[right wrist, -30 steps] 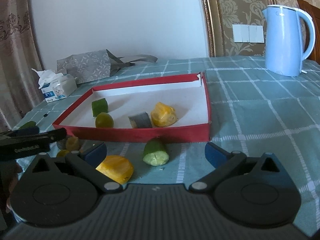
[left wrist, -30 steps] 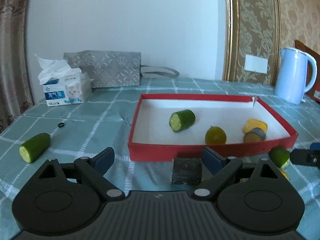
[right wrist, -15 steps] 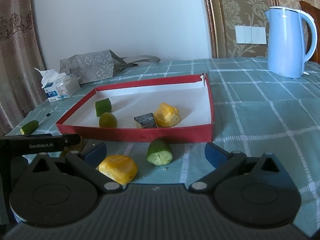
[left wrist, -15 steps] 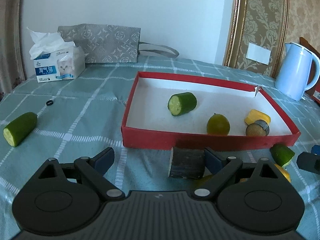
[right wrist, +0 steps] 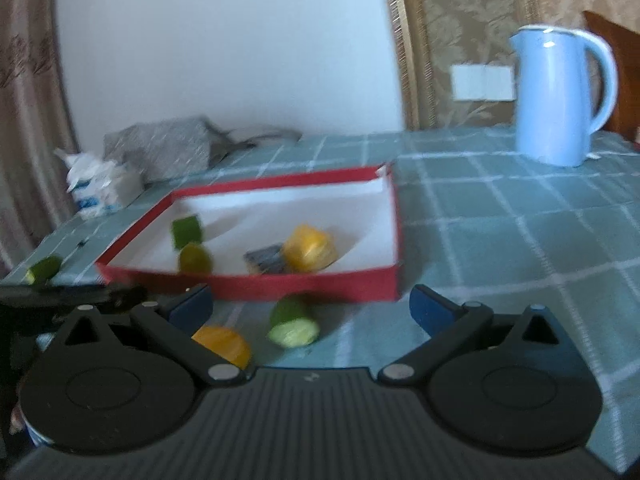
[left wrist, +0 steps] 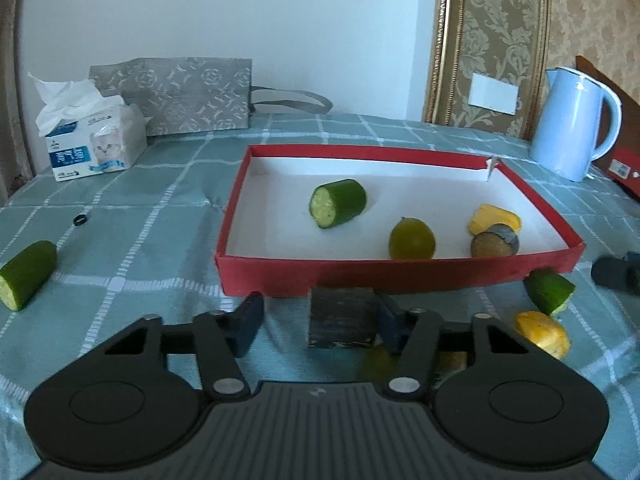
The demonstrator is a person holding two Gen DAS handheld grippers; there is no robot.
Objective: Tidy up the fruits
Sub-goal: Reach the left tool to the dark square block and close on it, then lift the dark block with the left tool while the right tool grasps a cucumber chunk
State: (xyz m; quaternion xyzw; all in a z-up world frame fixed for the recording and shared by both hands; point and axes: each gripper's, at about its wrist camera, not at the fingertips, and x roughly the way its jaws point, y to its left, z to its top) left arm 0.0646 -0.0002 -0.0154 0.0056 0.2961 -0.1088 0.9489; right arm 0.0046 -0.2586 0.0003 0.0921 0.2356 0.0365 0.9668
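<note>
Desk (left wrist: 132,240) under teal checked cloth, wall behind. Red tray (left wrist: 400,276) with white floor near middle of desk. Pale blue kettle (left wrist: 572,124) far right, well apart from tray. Grey patterned bag (left wrist: 180,94) at back left, tissue box (left wrist: 96,144) just beside it.

Left gripper (left wrist: 316,320) low at near edge, in front of tray's front wall. Jaws just closing in, half shut; dark cut piece (left wrist: 342,318) between them, touching right pad, clear gap to left pad, so not yet clamped.

Right gripper (right wrist: 310,304) wide open, nothing pinched; view blurred. Ahead of it on cloth, outside tray: green cucumber stub (right wrist: 294,322) and orange-yellow piece (right wrist: 224,344), just beside each other.

Inside tray: cucumber chunk (left wrist: 338,202) near centre-left, round green fruit (left wrist: 412,238) toward front wall, yellow piece (left wrist: 496,220) at right with dark grey-skinned slice (left wrist: 494,242) touching it.

Outside tray, far left on cloth: another cucumber piece (left wrist: 26,274), well apart. Small black ring (left wrist: 80,220) beyond it. Something yellowish-green under left gripper's right arm, too hidden to identify.
</note>
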